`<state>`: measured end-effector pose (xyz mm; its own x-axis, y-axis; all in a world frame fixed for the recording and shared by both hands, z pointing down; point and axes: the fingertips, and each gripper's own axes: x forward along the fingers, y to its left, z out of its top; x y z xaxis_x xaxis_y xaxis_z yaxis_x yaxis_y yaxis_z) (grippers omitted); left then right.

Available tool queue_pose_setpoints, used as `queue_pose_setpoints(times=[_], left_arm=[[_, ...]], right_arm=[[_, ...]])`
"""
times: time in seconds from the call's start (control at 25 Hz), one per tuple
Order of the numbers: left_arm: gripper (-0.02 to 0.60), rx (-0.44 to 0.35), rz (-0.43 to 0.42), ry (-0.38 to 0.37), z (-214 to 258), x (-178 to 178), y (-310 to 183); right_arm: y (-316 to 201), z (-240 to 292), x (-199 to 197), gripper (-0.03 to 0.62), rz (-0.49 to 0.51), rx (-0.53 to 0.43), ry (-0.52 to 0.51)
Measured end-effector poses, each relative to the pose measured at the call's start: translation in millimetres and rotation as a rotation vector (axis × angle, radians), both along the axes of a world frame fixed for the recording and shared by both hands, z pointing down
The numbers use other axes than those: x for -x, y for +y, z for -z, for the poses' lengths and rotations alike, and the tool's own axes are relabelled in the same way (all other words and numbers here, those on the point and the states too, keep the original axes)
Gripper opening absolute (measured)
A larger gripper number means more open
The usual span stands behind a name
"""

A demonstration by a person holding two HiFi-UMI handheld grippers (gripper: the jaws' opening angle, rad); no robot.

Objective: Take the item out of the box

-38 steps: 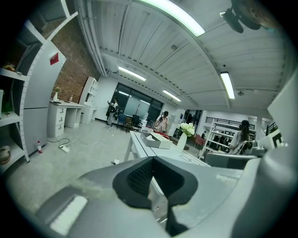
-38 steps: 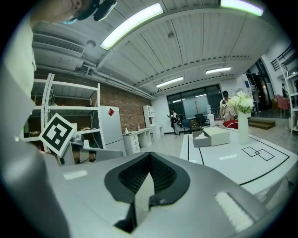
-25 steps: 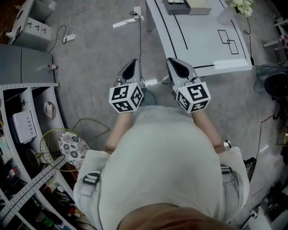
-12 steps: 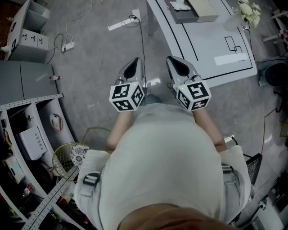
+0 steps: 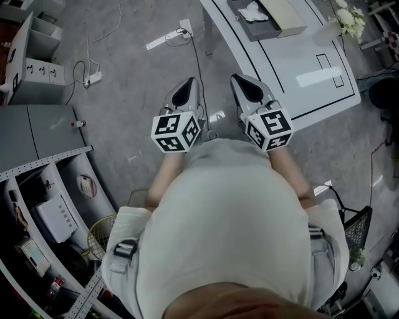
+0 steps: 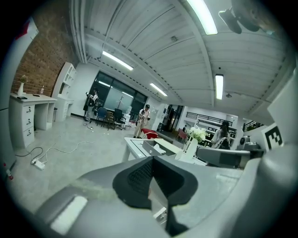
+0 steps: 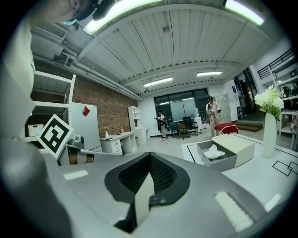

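Observation:
An open grey box (image 5: 257,23) with its beige lid (image 5: 283,14) laid beside it stands at the far end of the white table (image 5: 293,87). A crumpled white item (image 5: 252,11) lies inside it. Both grippers are held close to the person's chest, over the floor and short of the table. My left gripper (image 5: 186,84) is shut and empty, and my right gripper (image 5: 239,80) beside it is likewise shut and empty. The right gripper view shows its own gripper (image 7: 149,160), with the box (image 7: 223,158) and white item (image 7: 214,152) ahead to the right. Beyond my left gripper (image 6: 151,162) the box (image 6: 156,148) is small.
A vase of white flowers (image 5: 346,15) stands right of the box. Black tape outlines (image 5: 329,68) mark the table. Shelving (image 5: 43,205), a wire basket (image 5: 103,237), a white drawer unit (image 5: 31,56) and floor cables (image 5: 93,78) lie left. People stand far off (image 7: 210,109).
The head view has swung, so the table and box sit lower and closer in the picture, and the shelving has slid down left. Both grippers stay shut in the same pose.

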<state>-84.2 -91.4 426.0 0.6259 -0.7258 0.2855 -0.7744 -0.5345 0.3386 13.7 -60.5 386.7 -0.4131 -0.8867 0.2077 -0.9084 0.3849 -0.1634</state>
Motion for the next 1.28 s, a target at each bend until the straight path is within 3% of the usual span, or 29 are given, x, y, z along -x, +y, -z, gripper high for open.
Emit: queue_pose_setpoints(times=[0.28,0.6,0.84,1.28], left_arm=[[0.000,0.013,-0.065,-0.009,-5.7,-1.4,-23.5],[0.000,0.014,-0.141,-0.004,-5.8,-26.1,-52.6],[0.000,0.006,-0.197,-0.021,-5.5,-43.1,-85.6],[0.000,0.004,-0.363,-0.072,-5.9,-103.6,-162.8]], right_arm=[[-12.3,-3.2,2.8,0.002,-0.049,0.012,0.016],[-28.5,-4.2,-16.0,0.002,-0.116,0.022,0.009],[-59.8,-5.8,-18.2,0.002,-0.129,0.017,-0.001],[-141.3,-5.2,-62.5,0.002,-0.229,0.014,-0.020]])
